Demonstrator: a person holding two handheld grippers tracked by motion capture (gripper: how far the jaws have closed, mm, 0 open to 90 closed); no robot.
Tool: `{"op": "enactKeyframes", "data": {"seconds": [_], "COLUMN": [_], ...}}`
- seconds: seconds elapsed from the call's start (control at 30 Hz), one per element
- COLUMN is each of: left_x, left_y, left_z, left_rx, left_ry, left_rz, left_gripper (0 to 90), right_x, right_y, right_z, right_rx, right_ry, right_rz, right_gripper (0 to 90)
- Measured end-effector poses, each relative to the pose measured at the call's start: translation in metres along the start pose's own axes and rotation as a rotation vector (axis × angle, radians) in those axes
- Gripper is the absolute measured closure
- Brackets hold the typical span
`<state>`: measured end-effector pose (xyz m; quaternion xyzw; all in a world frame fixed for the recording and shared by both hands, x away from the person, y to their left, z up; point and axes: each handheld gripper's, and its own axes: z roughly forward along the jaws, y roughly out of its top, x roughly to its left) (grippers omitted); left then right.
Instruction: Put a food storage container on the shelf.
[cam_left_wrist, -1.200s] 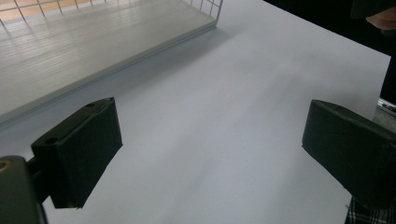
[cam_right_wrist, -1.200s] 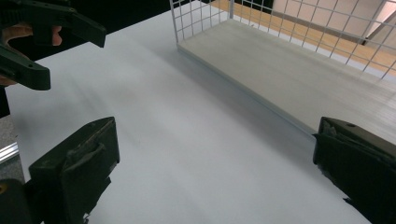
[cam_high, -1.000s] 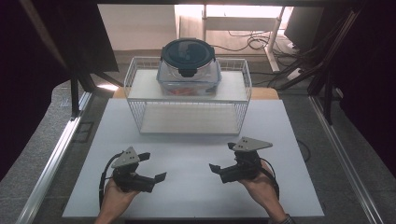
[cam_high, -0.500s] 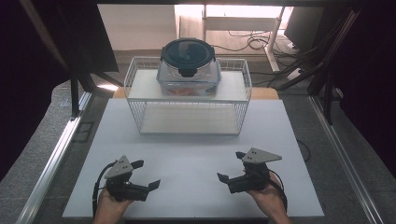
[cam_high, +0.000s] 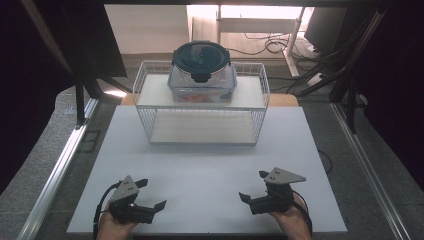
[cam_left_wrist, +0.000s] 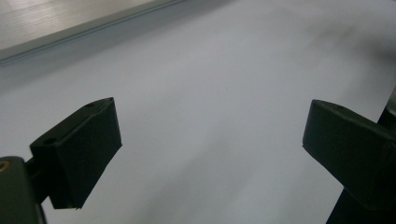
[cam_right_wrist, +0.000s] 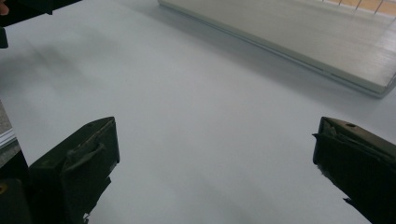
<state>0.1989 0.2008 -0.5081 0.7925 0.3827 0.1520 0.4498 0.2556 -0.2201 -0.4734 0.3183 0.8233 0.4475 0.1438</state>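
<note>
A clear food container (cam_high: 202, 80) with a dark round lid (cam_high: 201, 57) stands on the top shelf of a white wire rack (cam_high: 150, 95) at the back of the white table board (cam_high: 210, 170). My left gripper (cam_high: 151, 194) rests low near the front left edge, held in a hand, jaws open and empty. My right gripper (cam_high: 253, 186) sits near the front right edge, also open and empty. In the left gripper view the left gripper (cam_left_wrist: 210, 149) has bare white board between its jaws. The right gripper (cam_right_wrist: 215, 163) looks across the board toward the rack's base (cam_right_wrist: 299, 37).
Metal rails run along the left side (cam_high: 55, 170) and right side (cam_high: 370, 170) of the table. Cables (cam_high: 270, 45) lie on the floor behind the rack. A wide stretch of board separates the grippers from the rack. The other gripper (cam_right_wrist: 28, 7) shows in the right gripper view's top left corner.
Both grippers have drawn back toward the near edge of the board and moved slightly farther apart. The container and rack have not moved.
</note>
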Motion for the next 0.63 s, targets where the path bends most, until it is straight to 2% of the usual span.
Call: {"op": "enactKeyframes", "data": {"seconds": [0.07,0.37,0.5,0.63], "left_x": [0.0,0.008,0.012,0.013], "left_y": [-0.002,-0.015,-0.018,-0.019], "left_z": [0.001,0.011,0.012,0.014], "left_rx": [0.015,0.08,0.097,0.103], "left_ry": [0.003,0.007,0.009,0.003], "left_rz": [0.005,-0.027,-0.046,-0.054], "left_gripper": [3.4,2.8,2.7,2.6], "right_x": [0.0,0.0,-0.002,-0.002], "right_y": [-0.004,-0.022,-0.029,-0.031], "right_z": [0.0,0.009,0.017,0.019], "right_rx": [0.007,0.072,0.117,0.128], "right_ry": [-0.007,-0.012,-0.007,-0.01], "right_rz": [0.0,0.007,0.022,0.021], "right_gripper": [0.2,0.2,0.2,0.2]}}
